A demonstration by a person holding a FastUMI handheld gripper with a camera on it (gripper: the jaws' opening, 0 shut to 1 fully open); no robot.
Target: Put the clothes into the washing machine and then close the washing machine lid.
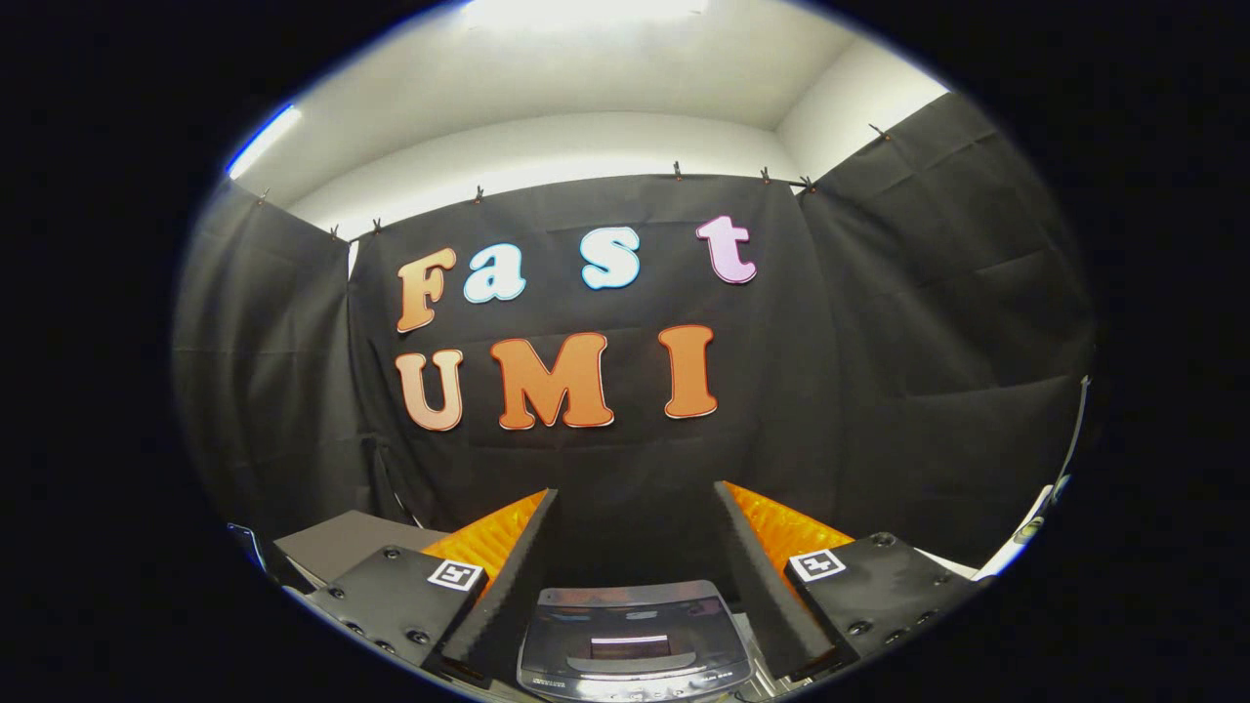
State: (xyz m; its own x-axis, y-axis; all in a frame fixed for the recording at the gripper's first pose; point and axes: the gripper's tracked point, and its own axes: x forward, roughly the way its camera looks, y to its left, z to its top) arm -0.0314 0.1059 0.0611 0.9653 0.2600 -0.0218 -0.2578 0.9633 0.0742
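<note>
Both fingers (532, 576) of the gripper (635, 498) stand spread wide apart, with nothing pinched between them. Each finger is a dark wedge with a ribbed inner pad and an orange ribbed outer face, and each rises from a black mounting block that carries a small square black-and-white marker, one (456, 574) on the left block and one (816, 563) on the right. Low in the gap between the two fingers, near their bases, sits the washing machine (635, 640), seen from above: a grey top-loading unit whose dark translucent lid (630, 625) lies flat and closed over the opening, a bright streak of light reflecting off it. A lighter grey panel strip runs along the machine's near side; its markings are too small to make out. To the left of the washing machine, beyond the left mounting block, a flat dark grey slab-like surface (342, 542) lies at a slight angle; what it is cannot be told. To the right of the machine, past the right block, a sliver of white surface (1011, 547) shows. Behind the washing machine, beyond the fingertips, hangs the black cloth wall (879, 391) of the booth, clipped along its top, with white wall and ceiling (605, 88) above it lit by a bright lamp.
</note>
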